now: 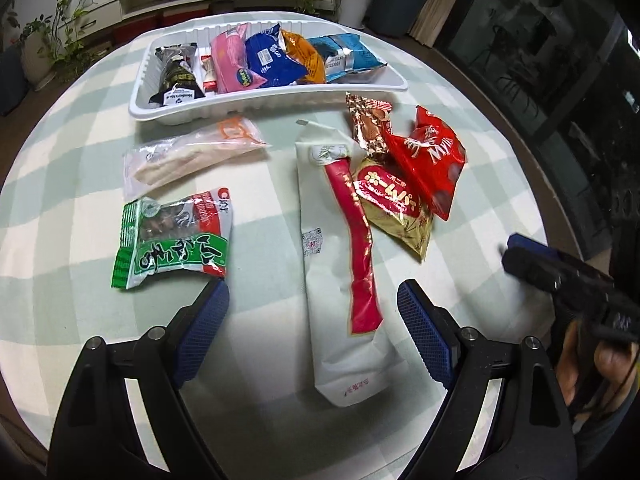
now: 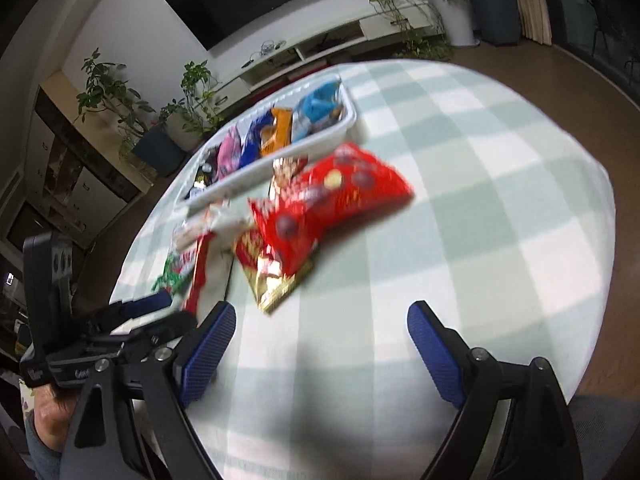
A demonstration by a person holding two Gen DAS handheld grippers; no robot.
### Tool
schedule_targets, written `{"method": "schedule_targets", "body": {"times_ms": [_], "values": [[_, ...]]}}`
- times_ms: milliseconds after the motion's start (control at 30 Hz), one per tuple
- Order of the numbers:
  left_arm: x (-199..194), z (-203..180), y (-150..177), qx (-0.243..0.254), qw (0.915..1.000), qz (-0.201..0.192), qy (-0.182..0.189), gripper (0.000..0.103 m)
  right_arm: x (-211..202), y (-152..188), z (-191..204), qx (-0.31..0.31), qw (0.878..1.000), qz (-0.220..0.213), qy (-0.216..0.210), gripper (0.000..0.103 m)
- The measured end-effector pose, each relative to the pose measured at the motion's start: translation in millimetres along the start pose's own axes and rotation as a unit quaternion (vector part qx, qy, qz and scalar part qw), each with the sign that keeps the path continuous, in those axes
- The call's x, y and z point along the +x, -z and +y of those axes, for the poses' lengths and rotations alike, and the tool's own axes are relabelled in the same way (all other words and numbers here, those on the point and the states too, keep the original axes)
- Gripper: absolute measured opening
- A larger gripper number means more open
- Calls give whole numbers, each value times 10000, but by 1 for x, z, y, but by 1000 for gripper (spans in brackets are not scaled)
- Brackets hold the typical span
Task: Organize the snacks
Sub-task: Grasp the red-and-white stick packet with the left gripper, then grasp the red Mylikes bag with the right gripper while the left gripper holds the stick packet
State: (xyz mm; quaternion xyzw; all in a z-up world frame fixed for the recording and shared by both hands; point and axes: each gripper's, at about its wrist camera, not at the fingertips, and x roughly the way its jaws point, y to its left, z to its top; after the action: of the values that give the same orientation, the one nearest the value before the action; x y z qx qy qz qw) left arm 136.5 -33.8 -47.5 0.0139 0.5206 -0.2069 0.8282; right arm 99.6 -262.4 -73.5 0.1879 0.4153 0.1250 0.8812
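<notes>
A white tray (image 1: 256,108) at the far side of the table holds several snack packs. Loose on the cloth lie a clear bag (image 1: 188,156), a green and red pack (image 1: 172,236), a long white bag with a red stripe (image 1: 340,240), a gold pack (image 1: 396,208), a red bag (image 1: 432,156) and a small gold-brown packet (image 1: 366,120). My left gripper (image 1: 312,304) is open, its fingers either side of the long white bag's near end. My right gripper (image 2: 320,328) is open and empty over bare cloth, near the red bag (image 2: 340,196) and gold pack (image 2: 272,280).
The round table has a green and white checked cloth (image 2: 480,200). The tray also shows in the right wrist view (image 2: 280,160). The right gripper shows at the right edge of the left wrist view (image 1: 560,276). Potted plants and a TV shelf stand beyond the table.
</notes>
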Motion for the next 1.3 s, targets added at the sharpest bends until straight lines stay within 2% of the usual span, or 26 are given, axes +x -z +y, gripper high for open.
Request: {"method": "schedule_targets", "body": {"times_ms": [100, 267, 433, 633, 800, 1033, 1300], "values": [[0, -5, -7, 47, 9998, -75, -158, 86, -1, 3, 1, 10, 10000, -41, -20, 90], [8, -16, -20, 183, 9988, 23, -443, 84, 0, 7, 2, -27, 10000, -42, -44, 90], [26, -18, -26, 184, 9976, 238, -619, 73, -1, 8, 1, -31, 9999, -57, -87, 89], [36, -17, -27, 224, 9962, 273, -801, 56, -1, 9, 2, -83, 9999, -71, -128, 85], [35, -13, -30, 185, 9967, 222, -760, 26, 0, 9, 2, -115, 9998, -75, -144, 82], [29, -9, -26, 108, 9979, 139, -621, 23, 1, 9, 2, -101, 9998, -62, -132, 78], [15, -6, -2, 56, 9993, 52, -371, 23, 6, -12, -7, 437, 9979, 121, -464, 78]]}}
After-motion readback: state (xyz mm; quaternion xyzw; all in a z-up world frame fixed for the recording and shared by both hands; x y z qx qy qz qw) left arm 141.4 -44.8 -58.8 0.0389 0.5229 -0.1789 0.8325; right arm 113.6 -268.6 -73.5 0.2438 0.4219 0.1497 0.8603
